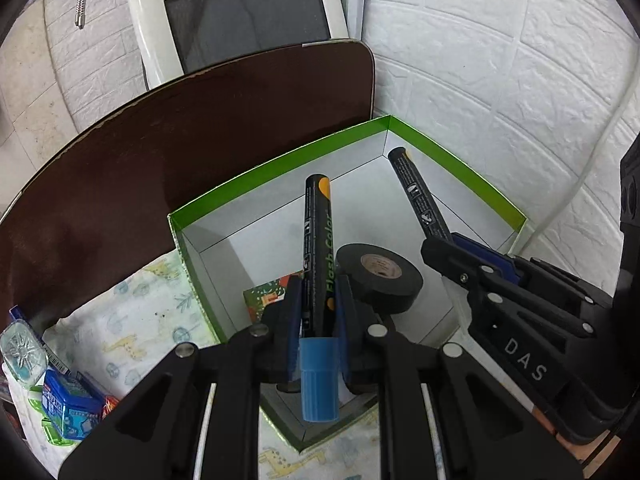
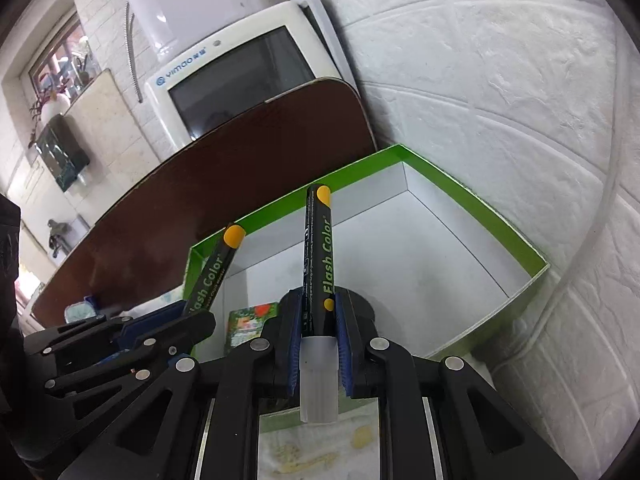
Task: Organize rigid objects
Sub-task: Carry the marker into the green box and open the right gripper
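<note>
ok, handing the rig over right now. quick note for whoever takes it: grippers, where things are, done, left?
Left gripper: shut on blue-capped marker, held above the green box.
Right gripper: shut on white-capped marker, also over the box.
Done: black tape roll and a small patterned card already lie in the box.
Left: release both markers into the box; blue packets on the cloth at the left remain outside.
</note>
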A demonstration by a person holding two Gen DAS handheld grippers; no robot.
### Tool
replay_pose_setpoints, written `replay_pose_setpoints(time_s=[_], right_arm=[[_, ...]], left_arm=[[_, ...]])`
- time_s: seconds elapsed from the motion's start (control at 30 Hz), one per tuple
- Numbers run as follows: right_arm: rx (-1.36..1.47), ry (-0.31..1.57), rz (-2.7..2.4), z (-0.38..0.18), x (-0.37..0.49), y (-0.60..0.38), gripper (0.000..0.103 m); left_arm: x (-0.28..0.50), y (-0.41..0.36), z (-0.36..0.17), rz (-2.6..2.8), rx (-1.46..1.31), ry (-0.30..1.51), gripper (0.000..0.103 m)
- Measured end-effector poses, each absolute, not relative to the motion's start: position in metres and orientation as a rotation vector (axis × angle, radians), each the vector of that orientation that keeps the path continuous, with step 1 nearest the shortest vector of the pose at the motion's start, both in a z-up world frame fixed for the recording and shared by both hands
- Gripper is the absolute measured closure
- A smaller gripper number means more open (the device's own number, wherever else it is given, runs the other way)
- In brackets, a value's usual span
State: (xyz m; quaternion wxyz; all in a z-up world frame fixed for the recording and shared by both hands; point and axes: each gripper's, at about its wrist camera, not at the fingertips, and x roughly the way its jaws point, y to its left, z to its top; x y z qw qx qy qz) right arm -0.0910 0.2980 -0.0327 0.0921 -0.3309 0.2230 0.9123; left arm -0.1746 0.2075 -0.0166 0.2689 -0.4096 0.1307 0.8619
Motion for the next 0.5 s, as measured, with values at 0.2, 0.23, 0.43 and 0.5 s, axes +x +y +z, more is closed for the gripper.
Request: replay_pose_setpoints(time_s=[0.2, 0.23, 0.43, 0.5], right_arm=[[-1.000, 0.676, 2.677, -0.044, -0.105, 0.309, 0.086], [-1.005, 0.670, 2.671, -0.045, -0.107, 0.309, 0.086], [-1.036, 0.630, 2.639, -0.054, -0.117, 0.309, 0.085], [-1.023, 0.629, 2.645, -0.050, -0.113, 0.307, 0.085]], left_arm=[[-0.191, 0.221, -0.031, 2.315, -1.155, 0.373, 0.088], [-0.192, 0.222, -0.033, 2.314, -1.160, 0.378, 0.088], [-0.195, 0.213, -0.037, 2.314, -1.193, 0.379, 0.072], [-0.192, 0.202, -0.034, 2.335, -1.182, 0.364, 0.069]])
